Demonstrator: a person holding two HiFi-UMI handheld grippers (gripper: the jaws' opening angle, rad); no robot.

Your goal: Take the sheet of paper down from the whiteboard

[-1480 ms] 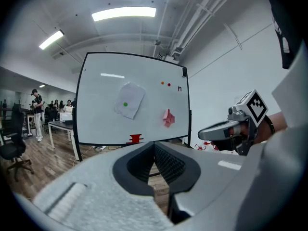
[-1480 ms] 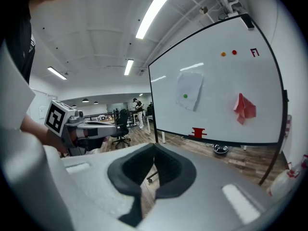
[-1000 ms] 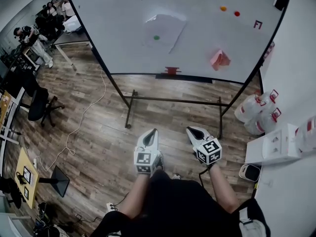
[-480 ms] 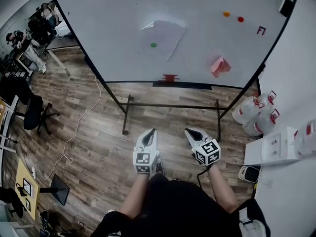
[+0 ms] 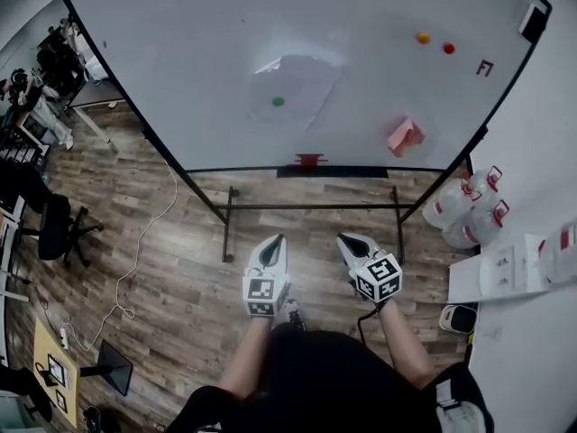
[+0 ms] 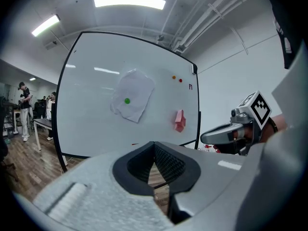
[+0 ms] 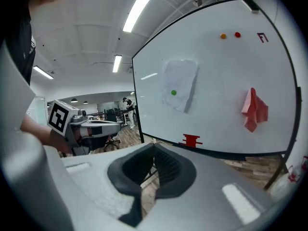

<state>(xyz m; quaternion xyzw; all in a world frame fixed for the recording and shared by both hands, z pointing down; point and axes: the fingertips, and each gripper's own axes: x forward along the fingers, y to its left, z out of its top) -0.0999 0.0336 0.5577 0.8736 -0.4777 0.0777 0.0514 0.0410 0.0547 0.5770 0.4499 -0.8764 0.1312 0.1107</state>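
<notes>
A crumpled white sheet of paper [image 5: 296, 87] hangs on the whiteboard [image 5: 180, 70], pinned by a green magnet [image 5: 278, 102]. It also shows in the left gripper view as the paper [image 6: 133, 94] and in the right gripper view as the paper [image 7: 181, 82]. My left gripper [image 5: 278, 240] and right gripper [image 5: 348, 238] are held side by side in front of my body, both shut and empty. They point toward the board and stand well short of it, over the floor. The left gripper [image 6: 154, 144] aims below the sheet; the right gripper [image 7: 154, 146] does too.
A pink cloth [image 5: 404, 136] hangs on the board's lower right. Orange [image 5: 423, 38] and red [image 5: 448, 49] magnets sit higher up, and a red item [image 5: 309, 160] rests on the tray. The board's stand legs [image 5: 225, 233] cross the wood floor. Water jugs [image 5: 469, 204] and a white table [image 5: 505, 273] stand to the right.
The whiteboard has come nearer and fills more of the head view. Both grippers keep their spot in front of the body and stay shut.
</notes>
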